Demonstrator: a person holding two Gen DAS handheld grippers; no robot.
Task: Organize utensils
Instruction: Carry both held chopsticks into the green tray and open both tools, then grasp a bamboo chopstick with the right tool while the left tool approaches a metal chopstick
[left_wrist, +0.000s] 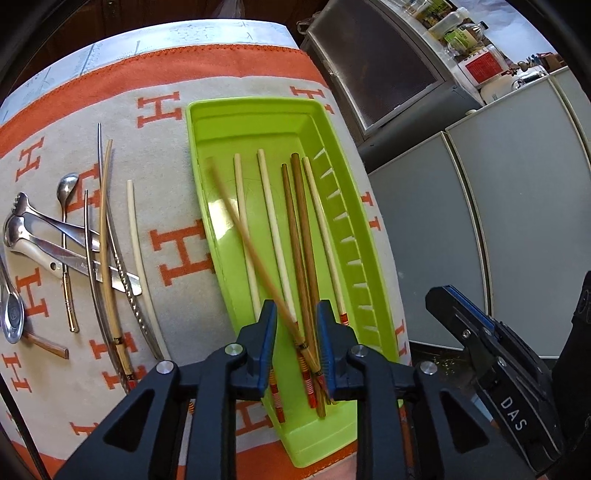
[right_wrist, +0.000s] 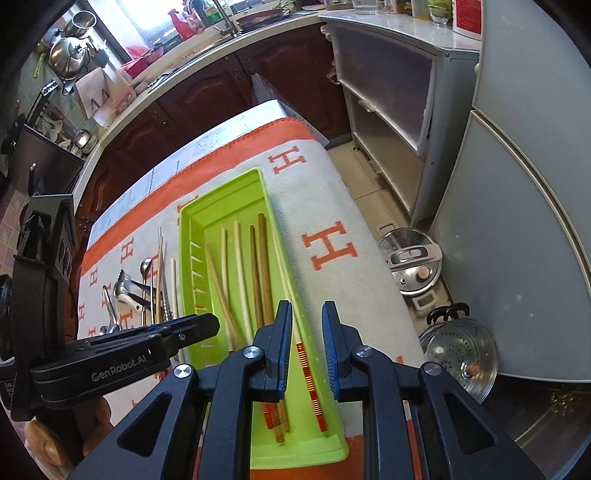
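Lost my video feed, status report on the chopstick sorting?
Left tongs open over green tray, blurred chopstick between jaws. Right tongs open, empty. Several chopsticks trayed; spoons, more chopsticks remain on cloth.

You are working over a table (left_wrist: 184, 37) with a pale, faintly printed top, most of it covered by a beige cloth with an orange border and orange H letters (left_wrist: 177, 206). On the cloth lies a long lime-green plastic tray (left_wrist: 255, 122), set lengthwise near the cloth's right edge. Left of the tray, directly on the cloth, you have a cream-coloured chopstick (left_wrist: 138, 251) just beside it, then a light bamboo chopstick (left_wrist: 105, 236) crossed with slim metal chopsticks (left_wrist: 90, 266). Farther left sit metal serving tongs (left_wrist: 44, 229), a small long-handled steel spoon (left_wrist: 66, 192) and a broad steel spoon (left_wrist: 12, 317) at the edge.
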